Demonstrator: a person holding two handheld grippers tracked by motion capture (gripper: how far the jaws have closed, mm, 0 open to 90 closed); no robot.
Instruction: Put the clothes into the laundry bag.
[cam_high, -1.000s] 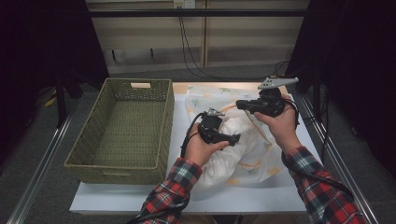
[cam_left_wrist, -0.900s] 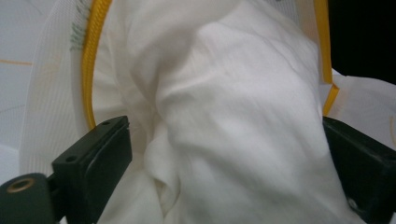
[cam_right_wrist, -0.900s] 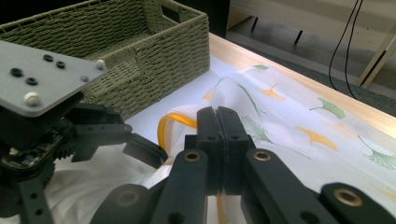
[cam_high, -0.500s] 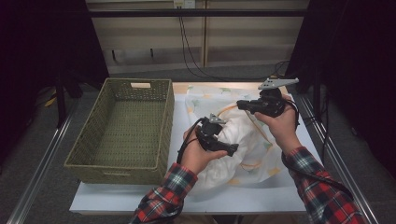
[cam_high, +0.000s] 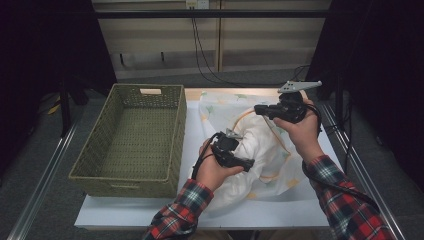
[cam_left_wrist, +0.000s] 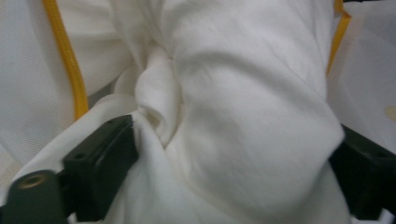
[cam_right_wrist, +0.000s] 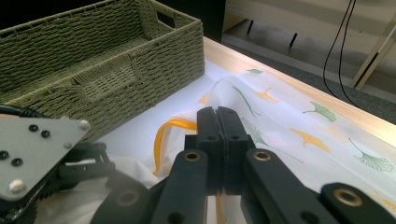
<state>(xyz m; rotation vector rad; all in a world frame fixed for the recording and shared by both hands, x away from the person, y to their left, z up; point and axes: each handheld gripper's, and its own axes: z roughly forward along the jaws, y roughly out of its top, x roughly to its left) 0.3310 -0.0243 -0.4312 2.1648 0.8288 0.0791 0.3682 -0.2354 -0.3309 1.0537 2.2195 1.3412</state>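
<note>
on the white table (cam_high: 165, 212) a woven basket (cam_high: 132, 137) stands empty beside a bunched white cloth with yellow piping (cam_high: 262, 150); a thick fold is being closed on by the wide left gripper (cam_left_wrist: 233, 154), the right gripper (cam_right_wrist: 218, 140) shut, cloth seemingly pinched; stowing judged barely begun.

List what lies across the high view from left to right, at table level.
Green woven basket → left claw, its jaws around a bunch of the white cloth and just closing → right claw, shut, at the cloth's far edge.
</note>
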